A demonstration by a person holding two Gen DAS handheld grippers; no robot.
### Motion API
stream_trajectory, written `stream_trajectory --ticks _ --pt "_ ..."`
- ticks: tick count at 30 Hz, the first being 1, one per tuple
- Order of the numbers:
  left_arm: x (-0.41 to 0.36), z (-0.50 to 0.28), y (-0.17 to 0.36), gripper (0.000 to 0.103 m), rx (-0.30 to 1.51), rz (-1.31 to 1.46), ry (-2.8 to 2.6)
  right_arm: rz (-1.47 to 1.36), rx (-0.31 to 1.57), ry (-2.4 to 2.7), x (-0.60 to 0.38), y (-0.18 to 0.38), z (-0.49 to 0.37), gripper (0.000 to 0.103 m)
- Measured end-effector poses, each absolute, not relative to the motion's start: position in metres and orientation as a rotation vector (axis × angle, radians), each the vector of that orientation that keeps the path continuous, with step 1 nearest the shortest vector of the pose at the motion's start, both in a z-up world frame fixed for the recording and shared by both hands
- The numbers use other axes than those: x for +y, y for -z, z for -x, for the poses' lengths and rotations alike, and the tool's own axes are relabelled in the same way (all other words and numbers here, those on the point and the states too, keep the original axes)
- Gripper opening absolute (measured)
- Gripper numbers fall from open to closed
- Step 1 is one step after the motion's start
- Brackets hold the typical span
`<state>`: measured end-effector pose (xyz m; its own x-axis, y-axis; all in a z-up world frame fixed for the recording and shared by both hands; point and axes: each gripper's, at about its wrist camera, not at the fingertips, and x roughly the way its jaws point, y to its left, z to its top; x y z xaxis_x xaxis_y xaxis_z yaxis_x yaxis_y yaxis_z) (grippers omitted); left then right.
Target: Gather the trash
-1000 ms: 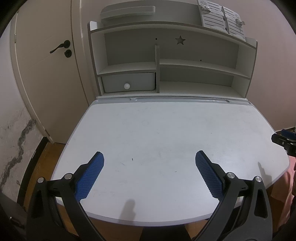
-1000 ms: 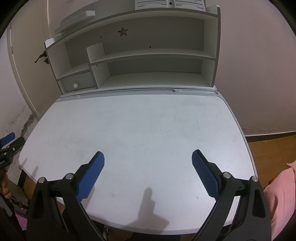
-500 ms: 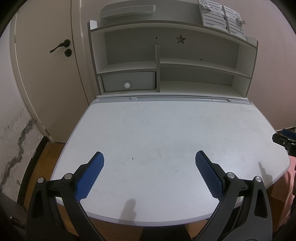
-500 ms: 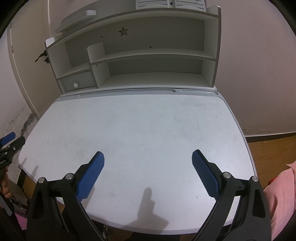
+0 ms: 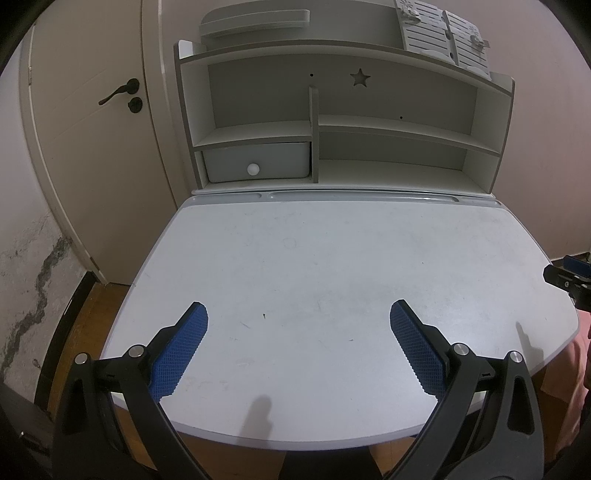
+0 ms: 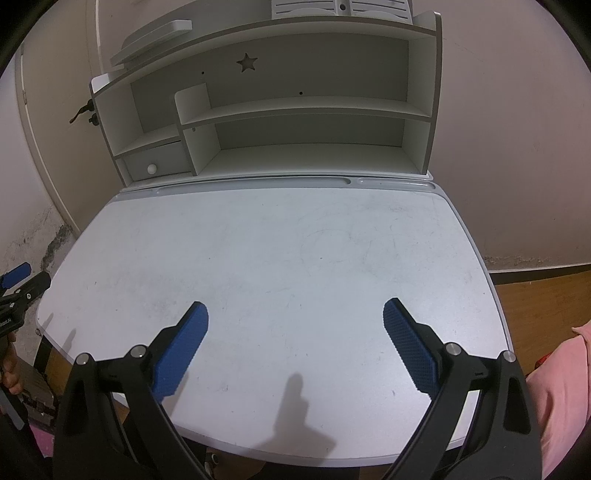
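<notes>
The pale grey desktop with rounded corners [image 5: 332, 258] fills both views and carries only faint scuffs and a few tiny dark specks; no trash lies on it that either camera shows, so the thing to be collected is either out of view or already gone, and I cannot tell which. Behind it, standing at its back edge against the wall, is the white wooden shelf hutch with a star cut-out [image 5: 369, 122], its open shelves bare, a flat white board [image 5: 255, 20] and a slatted white piece [image 5: 443, 29] resting on its top, probably put up there out of the way. In its lower left bay sits the small white drawer with a round knob [image 5: 256, 166], closed. To the left is the cream door with a dark lever handle [image 5: 92, 122]. The left gripper with blue textured pads [image 5: 297, 343] and the right gripper with blue textured pads [image 6: 295, 341] both hang over the near edge with jaws spread wide and nothing between them, a waiting pose, I judge, suited to scanning or to a finished sweep. A small white print on the left gripper's body at the edge of the right view is too small to read; no other writing shows.
</notes>
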<state>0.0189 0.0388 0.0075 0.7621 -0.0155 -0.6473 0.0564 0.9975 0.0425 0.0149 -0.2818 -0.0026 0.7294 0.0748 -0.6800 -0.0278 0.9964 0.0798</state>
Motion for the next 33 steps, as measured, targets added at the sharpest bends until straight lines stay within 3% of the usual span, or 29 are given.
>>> stream_trajectory --ticks 33 --pt "0.0363 -0.0148 -0.004 0.096 0.701 -0.06 0.019 -0.062 0.754 -0.058 -0.2836 0.0032 -0.0159 0.092"
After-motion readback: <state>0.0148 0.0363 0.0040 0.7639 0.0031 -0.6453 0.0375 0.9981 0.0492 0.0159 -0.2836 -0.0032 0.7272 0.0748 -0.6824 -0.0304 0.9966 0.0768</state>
